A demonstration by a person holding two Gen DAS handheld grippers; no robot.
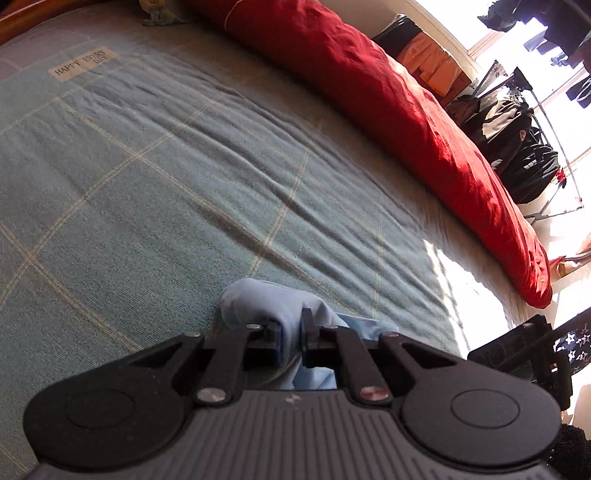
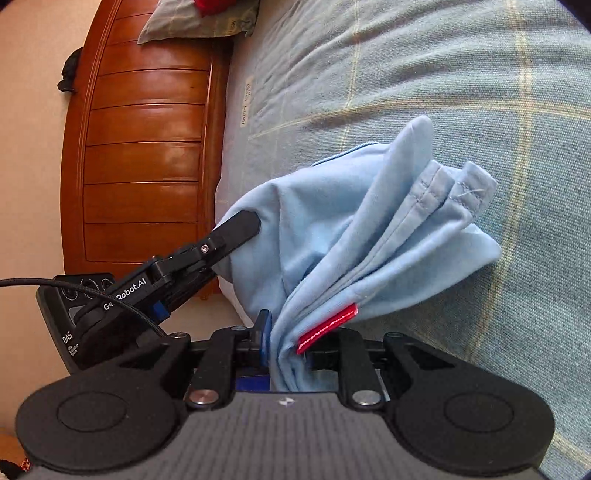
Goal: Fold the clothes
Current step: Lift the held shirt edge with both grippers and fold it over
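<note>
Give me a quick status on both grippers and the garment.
Left gripper and right gripper both shut on light blue garment. Garment bunched, held over the bedspread, unfolded. Nothing in the way.

Bed with teal checked sheet (image 1: 155, 177), red duvet (image 1: 388, 103) along its far side, pillow (image 2: 195, 20) by the headboard (image 2: 147, 147)

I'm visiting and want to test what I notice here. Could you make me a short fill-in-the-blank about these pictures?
1. Both grippers, left gripper and right gripper, are shut on a light ____ garment.
2. The small tag sewn on the garment is ____.
3. The label on the bedsheet reads "HAPPY EVERY ____".
4. The headboard is made of ____.

Missing words: blue; red; DAY; wood
</note>
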